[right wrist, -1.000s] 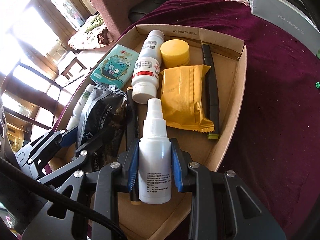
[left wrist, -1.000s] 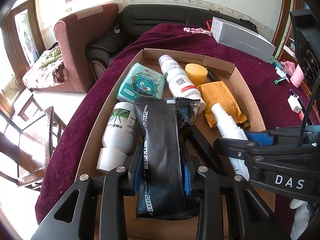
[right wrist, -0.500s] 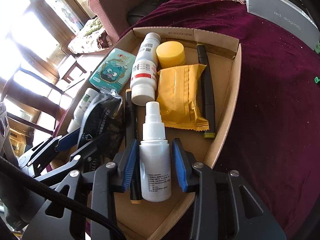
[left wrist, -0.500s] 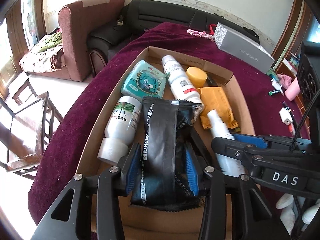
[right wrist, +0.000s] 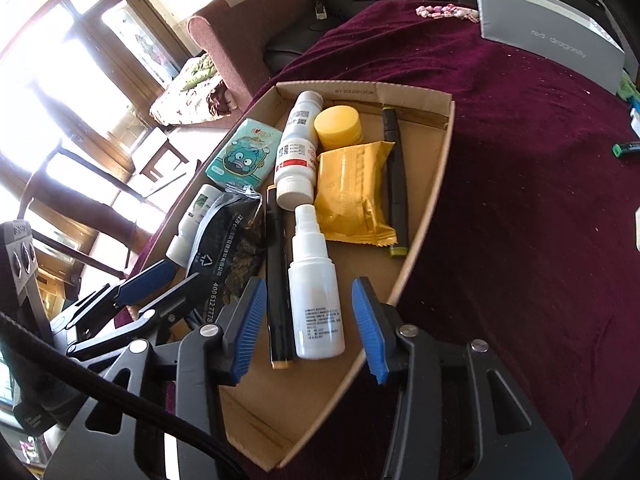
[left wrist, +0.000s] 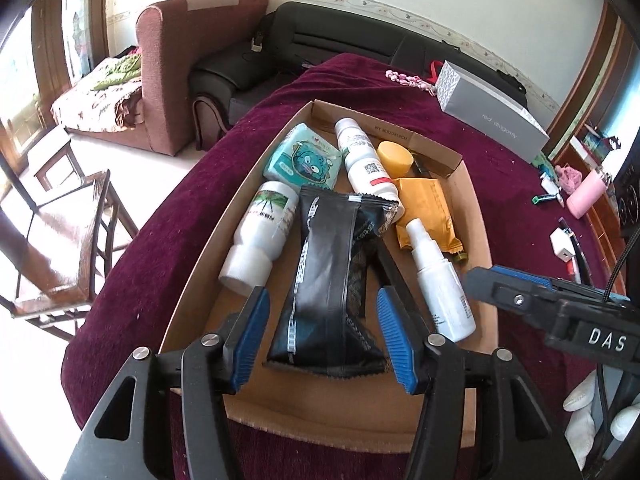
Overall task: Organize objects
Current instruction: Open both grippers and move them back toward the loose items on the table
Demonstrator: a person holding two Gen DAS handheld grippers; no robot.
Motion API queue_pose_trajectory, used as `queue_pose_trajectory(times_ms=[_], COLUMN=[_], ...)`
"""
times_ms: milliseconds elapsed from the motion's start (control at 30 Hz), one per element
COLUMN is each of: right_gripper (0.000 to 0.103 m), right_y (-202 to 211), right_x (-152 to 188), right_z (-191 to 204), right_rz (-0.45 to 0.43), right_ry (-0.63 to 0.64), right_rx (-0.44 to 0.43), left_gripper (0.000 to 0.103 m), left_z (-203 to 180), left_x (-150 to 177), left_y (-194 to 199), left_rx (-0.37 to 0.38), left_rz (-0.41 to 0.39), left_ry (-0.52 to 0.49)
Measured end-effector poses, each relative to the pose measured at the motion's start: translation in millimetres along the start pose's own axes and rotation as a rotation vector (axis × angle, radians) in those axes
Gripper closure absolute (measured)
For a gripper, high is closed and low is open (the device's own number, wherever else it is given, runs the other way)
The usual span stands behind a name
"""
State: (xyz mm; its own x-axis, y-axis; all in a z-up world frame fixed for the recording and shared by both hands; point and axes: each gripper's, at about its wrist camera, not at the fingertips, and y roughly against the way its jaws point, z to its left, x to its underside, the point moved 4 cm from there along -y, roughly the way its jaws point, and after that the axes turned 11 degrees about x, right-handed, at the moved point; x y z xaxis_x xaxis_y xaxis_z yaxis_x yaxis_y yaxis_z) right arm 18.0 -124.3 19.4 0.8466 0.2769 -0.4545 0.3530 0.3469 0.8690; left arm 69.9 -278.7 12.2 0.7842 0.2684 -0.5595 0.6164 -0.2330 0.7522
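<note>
Cardboard tray [right wrist: 424, 216]: spray bottle [right wrist: 316, 296] btwn opening fingers [right wrist: 370, 330], untouched.

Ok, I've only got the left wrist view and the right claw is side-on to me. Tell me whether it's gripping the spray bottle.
Observer: No. The right claw straddles the white spray bottle, but both blue pads stand clear of it, and the jaws are opening.
Operator: Tell me what the black bar beside that bottle is.
Observer: A black pen with a tan near end. It lies flat between the bottle and the black packet.
Operator: Now check the box's right side.
Observer: A dark marker with an olive-green tip lies parallel to the wall of the cardboard box, right beside the yellow packet.
</note>
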Motion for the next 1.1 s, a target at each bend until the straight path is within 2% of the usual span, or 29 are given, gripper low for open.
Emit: queue_pose_trajectory(times_ms=[167,300,500,767,1100], right_gripper=[0.058,0.054,0.049,0.049,0.049], right_y=[15,29,50,73,97], right_x=[8,19,36,59,74], right_z=[-13,-26,-57,-120,-207], right_rz=[-0.020,-0.043,-0.079,-0.109,-0.142], right_ry=[-0.030,-0.051,-0.107,-0.209,-0.337], right_rx=[-0.019,-0.027,-0.028,0.016,0.094], left_gripper=[0.053,0.053,0.053,0.053,0.053], left_z=[-1,-19,-78,-143,-218], left_x=[11,17,23,38,27], left_y=[3,6,11,-3,-22], left_rx=[0.082,0.123,0.172,0.204,0.235], left_rz=[0.026,0.025,0.030,0.082,0.095], left_ry=[0.065,0.071,-0.036,-0.154,-0.265])
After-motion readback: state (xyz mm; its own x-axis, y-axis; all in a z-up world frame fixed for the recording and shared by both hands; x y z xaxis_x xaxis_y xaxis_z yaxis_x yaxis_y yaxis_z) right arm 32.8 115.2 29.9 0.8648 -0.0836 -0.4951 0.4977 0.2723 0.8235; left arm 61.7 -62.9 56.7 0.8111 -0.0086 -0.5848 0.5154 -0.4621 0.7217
